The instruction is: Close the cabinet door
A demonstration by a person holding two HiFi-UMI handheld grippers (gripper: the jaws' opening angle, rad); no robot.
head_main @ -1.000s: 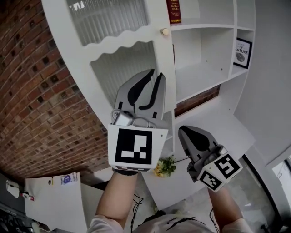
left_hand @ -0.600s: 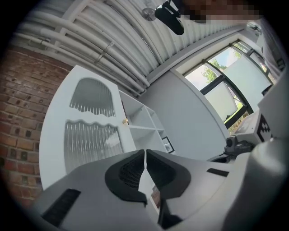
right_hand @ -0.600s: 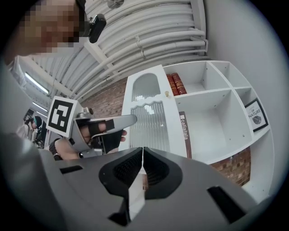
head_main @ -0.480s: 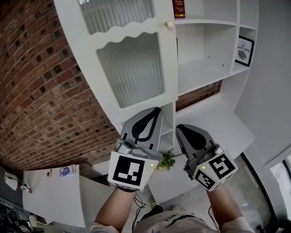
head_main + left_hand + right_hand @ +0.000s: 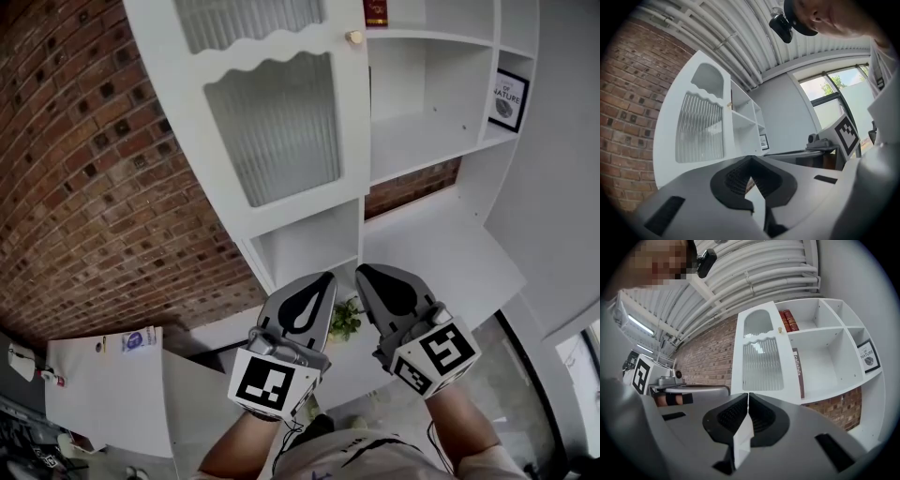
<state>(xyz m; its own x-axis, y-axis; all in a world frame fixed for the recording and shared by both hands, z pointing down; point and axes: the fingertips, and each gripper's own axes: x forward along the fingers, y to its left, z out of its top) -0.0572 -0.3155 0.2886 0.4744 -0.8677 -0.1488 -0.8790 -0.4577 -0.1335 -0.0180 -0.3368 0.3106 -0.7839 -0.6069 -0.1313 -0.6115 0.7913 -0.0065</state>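
The white cabinet door (image 5: 281,131) with ribbed glass and a small round knob (image 5: 353,37) lies against the left bay of the cabinet and looks closed. It also shows in the left gripper view as the door (image 5: 698,126) and in the right gripper view as the door (image 5: 761,362). My left gripper (image 5: 322,278) hangs well below the door and touches nothing. Its jaws have just been closing and are now shut, with nothing between them (image 5: 749,160). My right gripper (image 5: 364,272) is beside it, also shut and empty (image 5: 747,395).
Open white shelves to the door's right hold red books (image 5: 375,11) and a framed print (image 5: 507,98). A brick wall (image 5: 84,187) runs along the left. A small plant (image 5: 345,321) sits on the white counter (image 5: 450,253) under the grippers. A white desk (image 5: 103,403) is at lower left.
My left gripper has dropped from in front of the door's glass panel to beside the right gripper, and its jaws have gone from open to shut. The right gripper shifted slightly.
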